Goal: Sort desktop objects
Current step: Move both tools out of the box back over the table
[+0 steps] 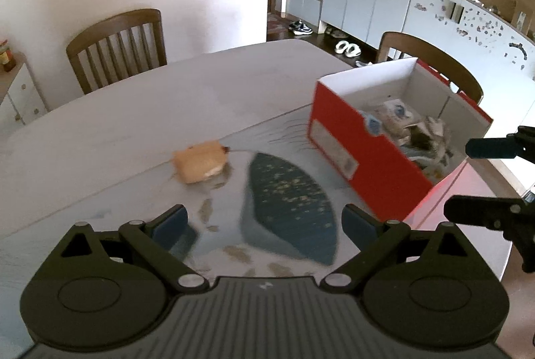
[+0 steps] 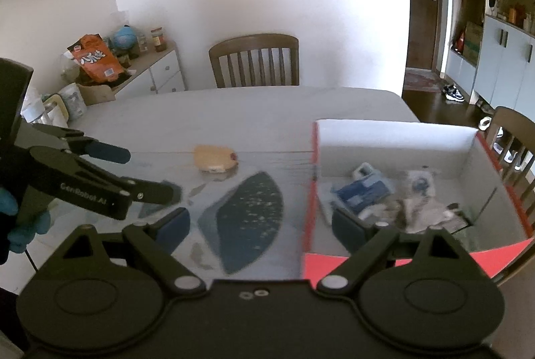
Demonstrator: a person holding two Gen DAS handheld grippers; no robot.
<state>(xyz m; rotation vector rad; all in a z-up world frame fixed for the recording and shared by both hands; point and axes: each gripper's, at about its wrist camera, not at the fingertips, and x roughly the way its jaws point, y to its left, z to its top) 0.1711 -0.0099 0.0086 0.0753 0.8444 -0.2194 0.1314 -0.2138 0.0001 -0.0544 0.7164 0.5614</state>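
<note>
A small tan pouch point(image 1: 200, 165) lies on the grey table point(image 1: 133, 111), left of an open red shoebox point(image 1: 364, 145) that holds several packets and cloths. In the right wrist view the pouch point(image 2: 214, 158) lies left of the box point(image 2: 394, 138). My left gripper point(image 1: 265, 227) is open and empty, above a dark blue patterned patch point(image 1: 291, 208) on the table, short of the pouch. It also shows in the right wrist view point(image 2: 147, 173). My right gripper point(image 2: 260, 225) is open and empty, over the box's near left corner; it shows in the left wrist view point(image 1: 468, 178).
Wooden chairs stand at the far side point(image 2: 255, 61) and behind the box point(image 1: 431, 65). A side cabinet point(image 2: 147, 71) with a snack bag and jars stands at the left. Cupboards point(image 1: 367, 1) line the far wall.
</note>
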